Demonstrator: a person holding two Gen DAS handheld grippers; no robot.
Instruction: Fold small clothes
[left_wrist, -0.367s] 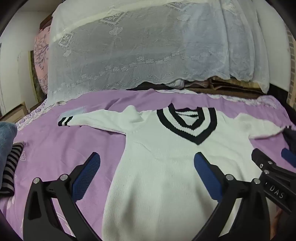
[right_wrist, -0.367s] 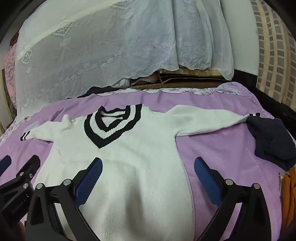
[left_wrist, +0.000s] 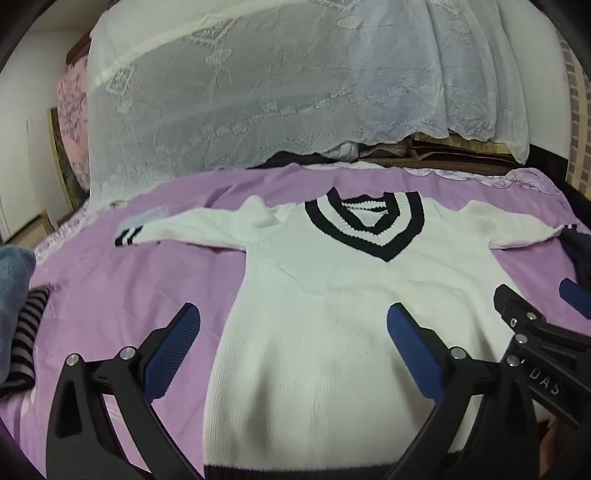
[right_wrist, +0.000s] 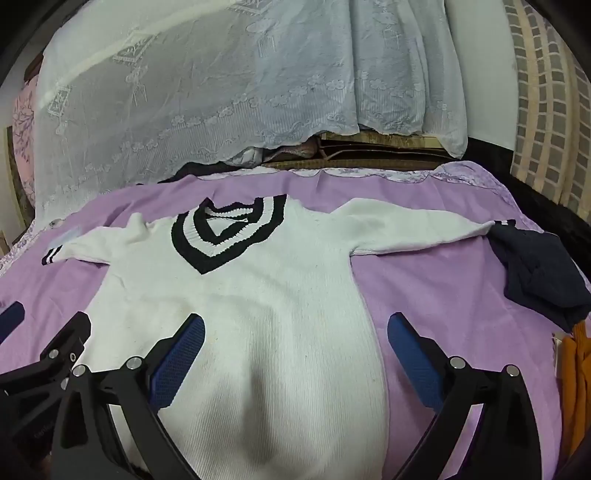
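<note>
Now I am hovering both grippers, left (left_wrist: 291, 354) and right (right_wrist: 295, 358), fingers spread, over the flattened sweater (right_wrist: 258, 314) for folding.

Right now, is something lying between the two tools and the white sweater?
Nothing visible. Both the left tool and right tool hang open directly over the white sweater, spread flat on the purple sheet.

White V-neck sweater (right_wrist: 258, 314) lies flat on the purple bedsheet (right_wrist: 436, 295), sleeves spread wide, black-striped collar up top. Right gripper (right_wrist: 295, 354) hovers over the lower body, blue pads (right_wrist: 177, 362) spread wide, nothing between them. Left gripper (right_wrist: 40, 354) peeks in at the left edge. Dark navy garment (right_wrist: 535, 269) touches the right cuff; white lace cloth (right_wrist: 221, 92) drapes behind.
</note>
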